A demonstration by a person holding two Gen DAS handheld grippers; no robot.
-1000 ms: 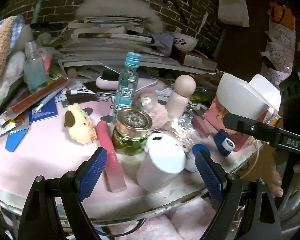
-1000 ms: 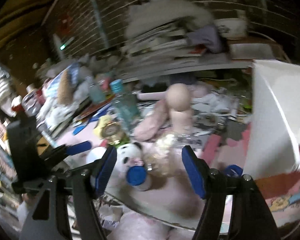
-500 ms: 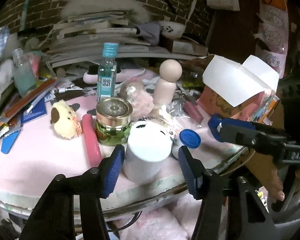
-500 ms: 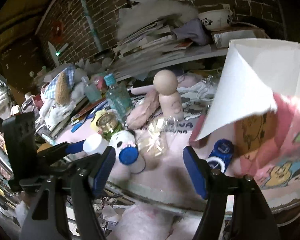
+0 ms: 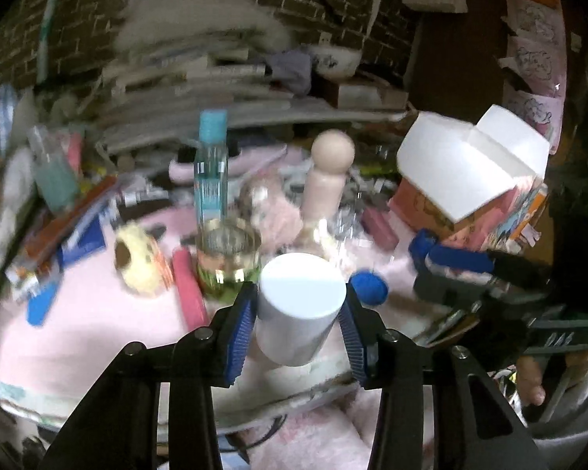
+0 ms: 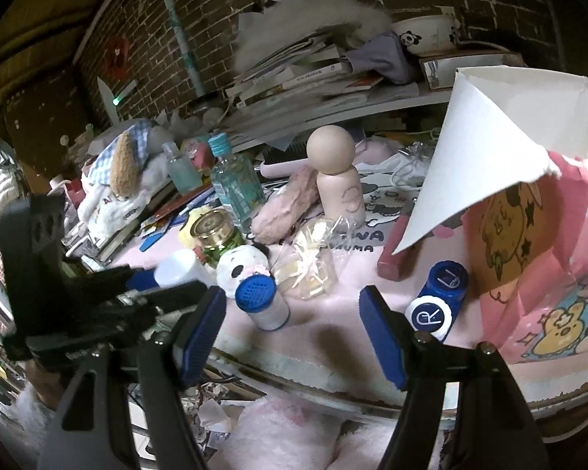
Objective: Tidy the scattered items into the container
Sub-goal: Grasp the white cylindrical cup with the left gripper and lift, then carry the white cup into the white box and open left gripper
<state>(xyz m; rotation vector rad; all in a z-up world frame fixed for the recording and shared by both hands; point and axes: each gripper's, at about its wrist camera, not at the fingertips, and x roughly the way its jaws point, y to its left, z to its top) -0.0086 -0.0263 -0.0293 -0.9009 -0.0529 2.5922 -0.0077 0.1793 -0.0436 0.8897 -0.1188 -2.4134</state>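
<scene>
My left gripper [image 5: 298,327] has its jaws closing on a white cylindrical bottle [image 5: 302,293], with both blue pads against its sides near the table's front edge. The right wrist view shows the same bottle [image 6: 176,268] at the left. My right gripper [image 6: 292,313] stands open over the front edge with nothing between its fingers. A small blue-capped bottle [image 6: 262,305] lies just ahead of it, and a blue contact lens case [image 6: 439,301] is to its right. The container, a pink cartoon box with white flaps [image 6: 529,235], stands at the right.
On the pink mat stand a gold-lidded green jar [image 5: 229,258], a clear bottle with a blue cap [image 5: 211,172] and a wooden peg doll [image 6: 335,180]. A panda plush [image 6: 243,266], a yellow plush [image 5: 137,258] and a pink tube [image 5: 188,290] lie nearby. Stacked books fill the back.
My left jaws came in from wide apart onto the white bottle and rose a little with it. My right gripper moved right, toward the pink box, then held still.
</scene>
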